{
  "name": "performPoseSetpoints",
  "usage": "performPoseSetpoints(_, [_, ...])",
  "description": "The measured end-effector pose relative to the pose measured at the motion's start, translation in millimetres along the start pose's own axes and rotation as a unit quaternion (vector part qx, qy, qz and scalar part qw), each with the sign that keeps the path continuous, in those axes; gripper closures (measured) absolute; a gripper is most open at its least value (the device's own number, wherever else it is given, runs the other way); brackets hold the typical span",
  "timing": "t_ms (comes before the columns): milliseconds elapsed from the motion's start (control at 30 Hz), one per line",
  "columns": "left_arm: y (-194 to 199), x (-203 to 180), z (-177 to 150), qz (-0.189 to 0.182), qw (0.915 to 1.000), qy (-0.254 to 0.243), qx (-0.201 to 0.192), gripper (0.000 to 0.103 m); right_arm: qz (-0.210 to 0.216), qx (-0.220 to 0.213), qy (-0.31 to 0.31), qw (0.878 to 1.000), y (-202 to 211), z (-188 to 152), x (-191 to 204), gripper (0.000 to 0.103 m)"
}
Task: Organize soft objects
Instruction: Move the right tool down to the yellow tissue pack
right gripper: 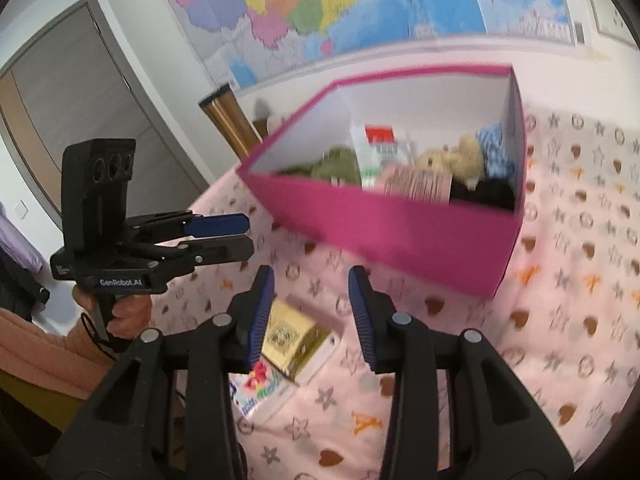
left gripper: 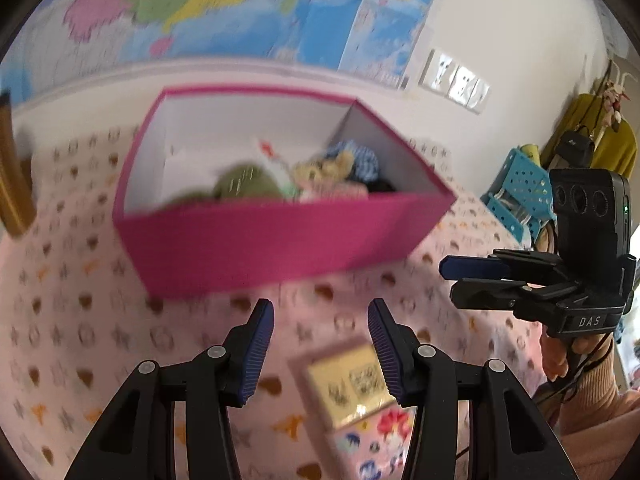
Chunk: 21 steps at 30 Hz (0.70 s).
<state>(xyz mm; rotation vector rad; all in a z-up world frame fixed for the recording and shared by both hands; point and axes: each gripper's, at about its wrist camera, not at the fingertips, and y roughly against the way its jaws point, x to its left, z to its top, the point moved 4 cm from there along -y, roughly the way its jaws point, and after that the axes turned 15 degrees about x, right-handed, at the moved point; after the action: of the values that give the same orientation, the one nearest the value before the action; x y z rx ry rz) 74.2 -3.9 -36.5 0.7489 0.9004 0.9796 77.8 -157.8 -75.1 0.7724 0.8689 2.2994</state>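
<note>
The pink box (left gripper: 280, 240) sits on a pink patterned cloth (left gripper: 80, 320) below a wall map (left gripper: 200, 8), at about twelve o'clock from both grippers and well apart from them. Inside it, heaped toward the right end, lie the soft objects: a green plush (left gripper: 244, 184), a tan teddy (left gripper: 324, 168), a blue checked cloth (left gripper: 356, 158) and something black (right gripper: 488, 192). The left gripper (left gripper: 320, 344) hovers over the cloth with its fingers (left gripper: 256, 356) parted and nothing between them. The right gripper (right gripper: 312, 312) likewise stands partly open and empty. Below the fingers, at about six o'clock, a yellow card packet (right gripper: 292, 340) lies flat on the cloth beside a colourful sticker sheet (left gripper: 380, 440). A hand (right gripper: 124, 312) in a peach sleeve grips each handle.
</note>
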Motion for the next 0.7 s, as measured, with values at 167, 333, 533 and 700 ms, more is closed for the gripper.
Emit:
performPoseSetpoints(167, [-18.7,5.3,-25.3,-0.008,0.9992,0.02,0.032,0.053,0.014,0.034,-0.016,0.999,-19.7,-22.1,-1.5,0.062])
performPoseSetpoints(333, [-29.3,5.9,-40.7,-0.019,0.9981,0.028,0.052,0.053,0.024,0.053,-0.036,0.998,-36.9,-36.7,-4.5,0.062])
performPoseSetpoints(533, [-40.4,0.1,-53.0,-0.043,0.9958,0.031,0.074,0.055,0.031,0.074,-0.05,0.996,-55.0,-48.1,-5.0,0.062])
performPoseSetpoints(700, [-45.0,-3.6,-56.8,-0.057,0.9947,0.029,0.081,0.056,0.038,0.083,-0.057,0.994,-61.5,-50.3,-4.4,0.062])
